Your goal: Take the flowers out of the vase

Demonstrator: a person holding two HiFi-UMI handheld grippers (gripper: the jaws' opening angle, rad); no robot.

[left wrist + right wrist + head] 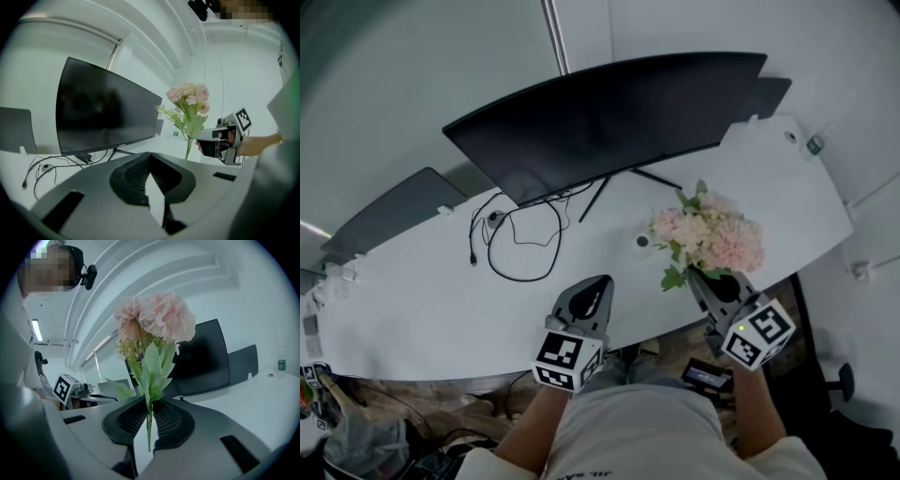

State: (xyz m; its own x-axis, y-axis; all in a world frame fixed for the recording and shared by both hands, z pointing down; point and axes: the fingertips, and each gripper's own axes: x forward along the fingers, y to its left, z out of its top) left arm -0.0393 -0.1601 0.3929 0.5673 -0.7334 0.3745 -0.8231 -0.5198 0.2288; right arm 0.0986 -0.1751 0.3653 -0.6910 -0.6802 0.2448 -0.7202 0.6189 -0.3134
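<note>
White table (412, 309), long and curved, in a pale-walled room; no vase shows in any view. Black cable loop (520, 239) towards the left, with a curved dark monitor (600, 117) behind it. Left tool (601, 283): jaws together, empty, to the left of the bouquet and apart from it. Pink artificial flowers (710, 234): stems upright, heads uppermost, clear of the table near its front edge. Right tool (712, 281): clamped on the green stems, whose ends poke below its pads; judged the hand to carry them off.
</note>
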